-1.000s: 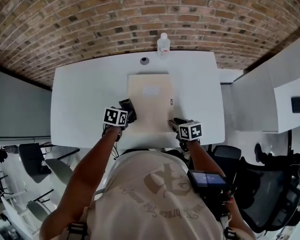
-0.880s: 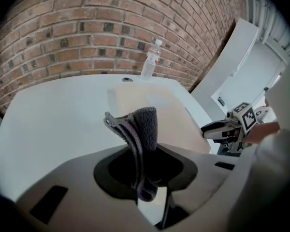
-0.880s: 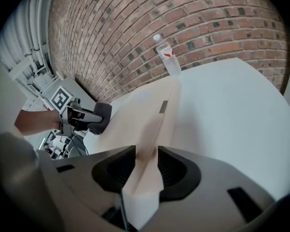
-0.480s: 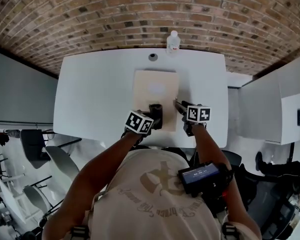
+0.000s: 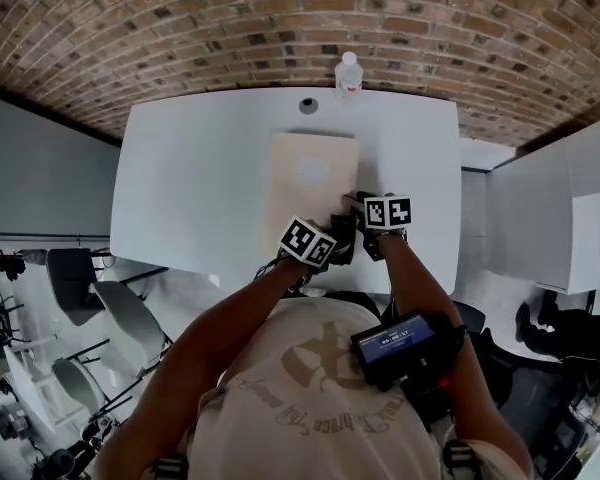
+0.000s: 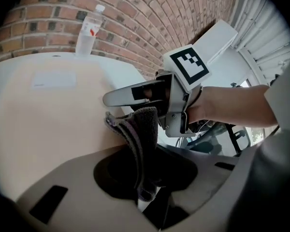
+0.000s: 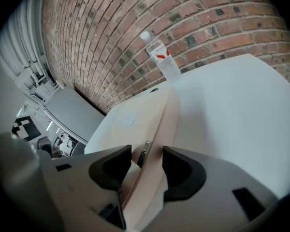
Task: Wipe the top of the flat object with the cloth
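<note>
Here, cloth point(image 6: 137, 139) in left claw point(image 6: 141, 175)

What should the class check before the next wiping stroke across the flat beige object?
1. Grip of the left gripper on the cloth: ok, clamped.
2. Contact of cloth with the flat object: cannot tell.
3. Hold of the right gripper on the object: not ok; its jaws have just been opening, and the object's right edge sits between them ungripped.
4. Object lying flat on the table: ok.
5. Clearance from the bottle: ok, it stands at the table's far edge.
</note>
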The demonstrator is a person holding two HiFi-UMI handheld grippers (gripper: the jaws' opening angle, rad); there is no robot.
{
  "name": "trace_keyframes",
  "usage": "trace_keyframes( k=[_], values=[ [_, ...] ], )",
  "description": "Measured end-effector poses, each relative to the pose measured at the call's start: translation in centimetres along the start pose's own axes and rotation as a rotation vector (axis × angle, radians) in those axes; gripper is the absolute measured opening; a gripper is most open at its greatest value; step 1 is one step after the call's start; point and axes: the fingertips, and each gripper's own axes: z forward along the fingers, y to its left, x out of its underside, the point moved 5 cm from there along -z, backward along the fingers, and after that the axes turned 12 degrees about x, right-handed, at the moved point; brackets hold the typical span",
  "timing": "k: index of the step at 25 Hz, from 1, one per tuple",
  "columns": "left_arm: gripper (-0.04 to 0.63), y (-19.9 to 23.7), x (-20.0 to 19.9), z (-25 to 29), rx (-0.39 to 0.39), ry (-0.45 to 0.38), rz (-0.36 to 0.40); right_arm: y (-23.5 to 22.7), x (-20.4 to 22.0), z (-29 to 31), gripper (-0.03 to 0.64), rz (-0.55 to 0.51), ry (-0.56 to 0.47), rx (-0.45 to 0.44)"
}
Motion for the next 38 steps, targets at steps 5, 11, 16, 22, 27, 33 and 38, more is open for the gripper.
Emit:
trace_keyframes(
  k=[5,11,16,22,27,33,38],
  values=[
    [0.106,0.6,0.5,-0.2,-0.038,-0.006,-0.033,-0.1,-0.1,0.1,0.209,-0.047,0.018,0.004],
    [0.106,1.6,1.7,-2.3,-0.052,-0.043,-0.063,-0.2,-0.2,0.2,0.209,-0.060,0.018,-0.009],
    [0.106,3.3,3.7,-5.5,-0.087,-0.112,-0.109,-0.4,0.0,0.3,0.209,-0.054,0.011,-0.027],
    [0.107,5.5,5.9,-9.5,-0.128,-0.203,-0.180,-0.6,0.1,0.3,0.207,-0.049,0.016,-0.034],
    [0.110,6.9,7.8,-12.9,-0.147,-0.256,-0.209,-0.2,0.2,0.2,0.207,-0.043,0.024,-0.023],
    [0.114,8.4,9.3,-15.7,-0.174,-0.320,-0.225,0.3,-0.5,0.8,0.207,-0.058,0.027,-0.017],
    [0.114,8.8,9.6,-16.3,-0.183,-0.349,-0.217,0.0,-1.0,0.6,0.207,-0.061,0.030,0.010]
  ],
)
